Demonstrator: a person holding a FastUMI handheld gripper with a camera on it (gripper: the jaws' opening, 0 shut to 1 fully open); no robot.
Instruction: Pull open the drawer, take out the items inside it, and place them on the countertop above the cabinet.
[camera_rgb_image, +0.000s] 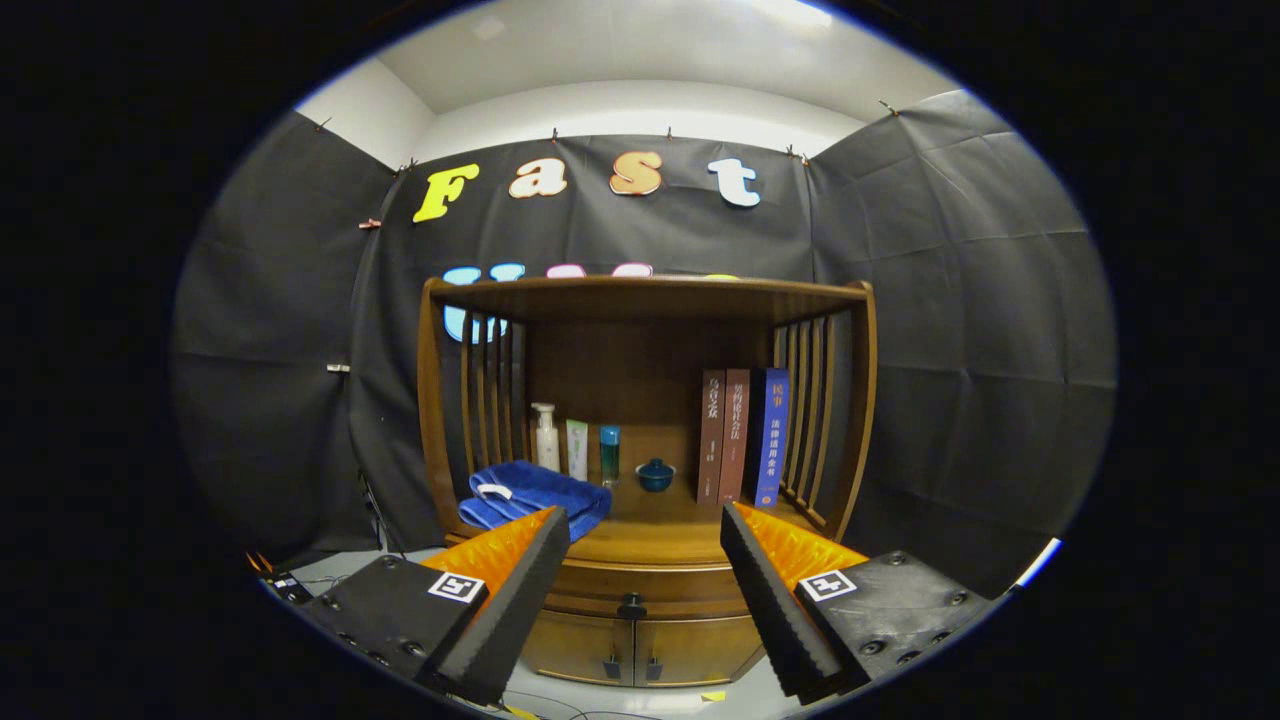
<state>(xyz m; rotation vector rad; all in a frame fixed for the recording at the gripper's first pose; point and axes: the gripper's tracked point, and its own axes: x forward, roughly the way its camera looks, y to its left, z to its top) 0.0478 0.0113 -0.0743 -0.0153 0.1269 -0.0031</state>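
A wooden cabinet (645, 420) stands ahead of me against the black cloth wall. Its drawer (640, 585) sits shut under the countertop (650, 535), with a small dark knob (631, 605) in the middle of its front. My gripper (645, 525) is open, fingers spread wide, with nothing between them. The knob lies between and a little beyond the fingertips, some way off. What the drawer holds is hidden.
On the countertop lie a folded blue towel (535, 495) at the left, a white pump bottle (545, 437), two small tubes (592, 450), a small blue lidded bowl (655, 475) and three upright books (745, 435). Two small doors (635, 650) sit below the drawer.
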